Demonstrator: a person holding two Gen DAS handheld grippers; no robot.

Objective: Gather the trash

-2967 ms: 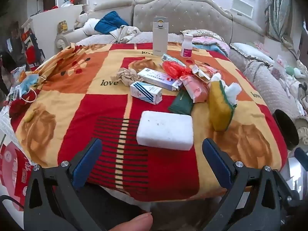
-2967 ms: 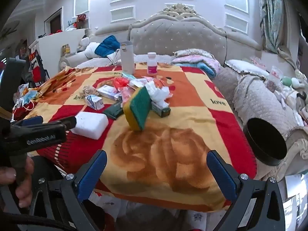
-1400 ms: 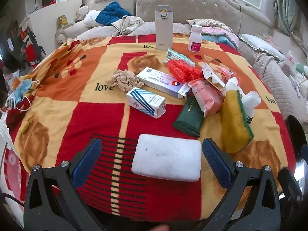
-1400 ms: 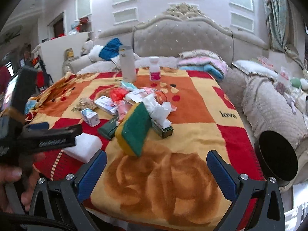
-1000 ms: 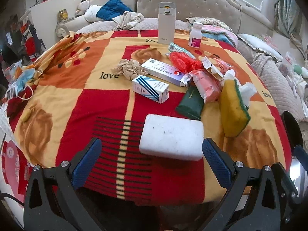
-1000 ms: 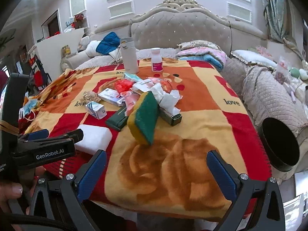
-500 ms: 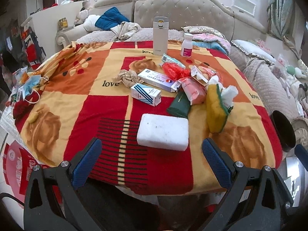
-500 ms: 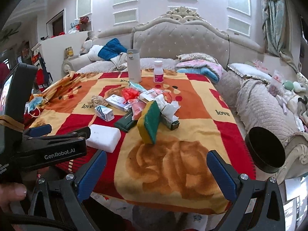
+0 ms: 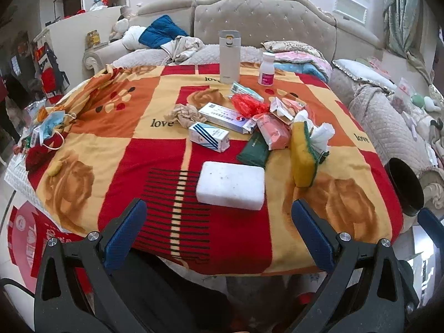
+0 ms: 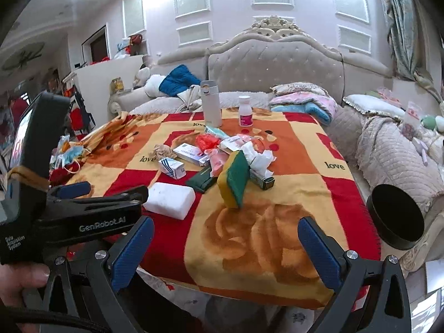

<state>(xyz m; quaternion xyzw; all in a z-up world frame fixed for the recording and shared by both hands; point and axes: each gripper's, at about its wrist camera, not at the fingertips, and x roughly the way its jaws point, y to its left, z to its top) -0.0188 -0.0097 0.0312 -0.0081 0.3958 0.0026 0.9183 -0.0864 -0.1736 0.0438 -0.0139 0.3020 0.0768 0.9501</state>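
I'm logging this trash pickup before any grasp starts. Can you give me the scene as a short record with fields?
surface: table under a red, orange and yellow blanket
nearest item: white foam block, lying flat near the front edge
upright item: yellow and green sponge, standing on edge
trash cluster: striped small box, crumpled white tissue, red plastic wrapper, pink packet
back of table: tall flask, small white bottle
bin: black bin, off the table's right side
left gripper: jaws open, empty
right gripper: jaws open, empty

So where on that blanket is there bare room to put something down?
Bare blanket lies left of the white sponge and striped box, and near the front edge right of the yellow sponge. The middle, around the red wrapper, is crowded.
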